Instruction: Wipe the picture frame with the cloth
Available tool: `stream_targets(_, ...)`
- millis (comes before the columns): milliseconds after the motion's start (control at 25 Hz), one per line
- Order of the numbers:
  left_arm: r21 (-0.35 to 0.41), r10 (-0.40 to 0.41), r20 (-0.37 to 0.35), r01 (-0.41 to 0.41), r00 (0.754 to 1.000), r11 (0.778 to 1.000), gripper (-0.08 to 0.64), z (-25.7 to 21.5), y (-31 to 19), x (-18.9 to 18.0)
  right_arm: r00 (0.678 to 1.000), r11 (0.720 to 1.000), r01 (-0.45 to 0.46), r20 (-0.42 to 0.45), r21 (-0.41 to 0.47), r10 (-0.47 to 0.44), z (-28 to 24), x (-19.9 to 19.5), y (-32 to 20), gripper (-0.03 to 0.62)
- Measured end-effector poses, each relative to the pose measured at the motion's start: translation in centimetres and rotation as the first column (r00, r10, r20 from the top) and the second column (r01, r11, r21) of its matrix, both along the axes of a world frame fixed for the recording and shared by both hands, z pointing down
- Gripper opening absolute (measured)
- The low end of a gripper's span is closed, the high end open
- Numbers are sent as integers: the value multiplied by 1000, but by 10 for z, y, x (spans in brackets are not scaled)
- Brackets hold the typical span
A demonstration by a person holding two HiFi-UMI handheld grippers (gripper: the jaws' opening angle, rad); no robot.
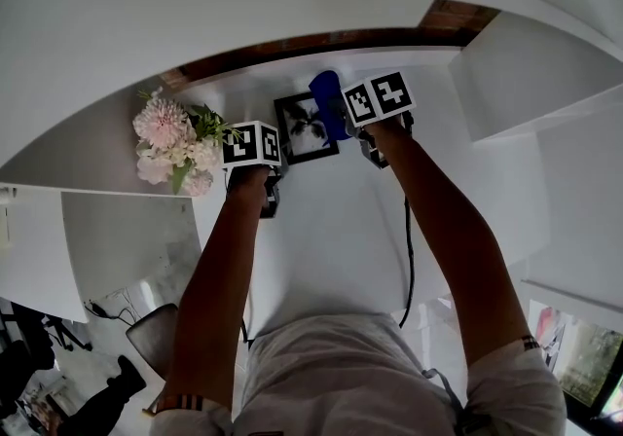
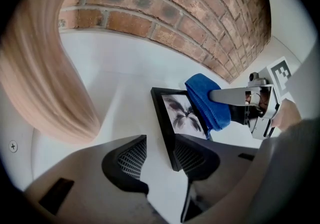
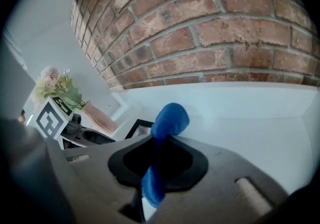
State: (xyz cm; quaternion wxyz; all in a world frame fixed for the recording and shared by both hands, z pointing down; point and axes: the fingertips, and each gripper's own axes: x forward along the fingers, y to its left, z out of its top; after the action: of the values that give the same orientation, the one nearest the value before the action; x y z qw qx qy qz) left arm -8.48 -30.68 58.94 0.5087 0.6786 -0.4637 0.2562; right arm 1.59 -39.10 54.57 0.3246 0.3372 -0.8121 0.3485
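Observation:
A black picture frame [image 1: 307,127] with a dark leaf print lies on the white tabletop [image 1: 331,230]. My right gripper [image 1: 365,137] is shut on a folded blue cloth [image 1: 329,103], which rests against the frame's right side. In the right gripper view the cloth [image 3: 169,118] sticks up from between the closed jaws. My left gripper [image 1: 273,176] sits at the frame's near left corner. In the left gripper view its jaws stand open, and the frame's edge [image 2: 169,133] lies in the gap, close to the right finger [image 2: 195,155]. The cloth [image 2: 207,103] covers the print's right part.
A vase [image 2: 45,68] holding pink and white flowers [image 1: 175,147] stands to the left of the frame. A brick wall [image 2: 175,8] runs along the back of the table. A black cable [image 1: 409,249] trails down the right side. White furniture stands on both sides.

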Motion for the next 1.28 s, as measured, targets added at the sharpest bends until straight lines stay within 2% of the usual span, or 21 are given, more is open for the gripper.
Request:
stream_targets(160,2,-2,-2,2,1000,1000,169,1,0,0,998,1000,26,62,16,-27,-19,-10,12,49)
stream_targets(400,6,1,-7,-1,1000,1000,169,0,0,0,979,995,101,178,-24,-95,-33,-53,39,49)
stream_targets(720,7,4,-6,-4,1000,1000,169,0,0,1,978,985,140,172,-102,-121,-3,-78,54,49)
stream_targets(960,9,6,-9,-6,1000,1000,169,0,0,1,990,990,93,113,-102,-81,11,-57,48,49)
stream_targets(1280,13,15,-8,-15,1000,1000,169,-1,0,2,999,997,13,41,-76,-10,8,4,39,49)
